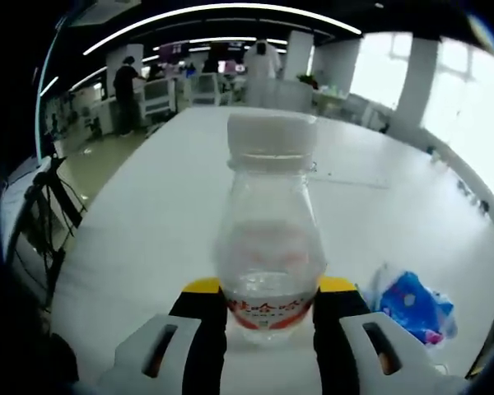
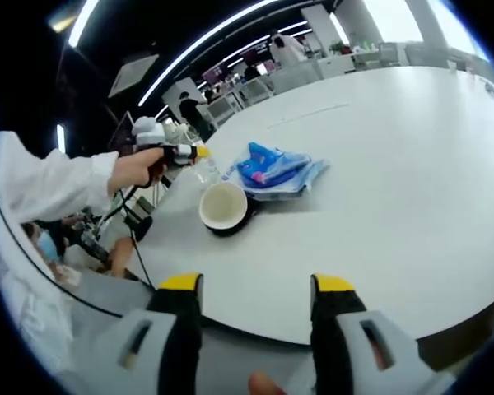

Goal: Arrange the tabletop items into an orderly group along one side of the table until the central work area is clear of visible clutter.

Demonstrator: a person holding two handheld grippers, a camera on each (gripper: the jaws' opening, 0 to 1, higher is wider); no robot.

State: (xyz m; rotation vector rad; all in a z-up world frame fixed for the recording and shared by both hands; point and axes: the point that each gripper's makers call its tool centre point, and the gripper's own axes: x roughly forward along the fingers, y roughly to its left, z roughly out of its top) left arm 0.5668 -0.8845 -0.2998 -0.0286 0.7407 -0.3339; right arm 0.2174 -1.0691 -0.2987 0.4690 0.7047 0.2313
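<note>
A clear plastic bottle (image 1: 269, 239) with a white cap and a red label stands upright between the jaws of my left gripper (image 1: 269, 298), which is shut on its lower body. A blue and white plastic bag (image 1: 412, 306) lies on the white table (image 1: 165, 222) to the bottle's right. In the right gripper view my right gripper (image 2: 258, 290) is open and holds nothing, hovering over the near table edge. Ahead of it sit a cream bowl (image 2: 223, 205) on a dark base, the blue bag (image 2: 276, 170) and, further left, the left gripper (image 2: 185, 153) with the bottle (image 2: 207, 170).
The table (image 2: 395, 189) stretches wide and bare to the right and far side. A person's white sleeve (image 2: 49, 185) and hand (image 2: 136, 170) hold the left gripper. Tripod legs (image 1: 45, 222) stand by the table's left edge; desks and people fill the background.
</note>
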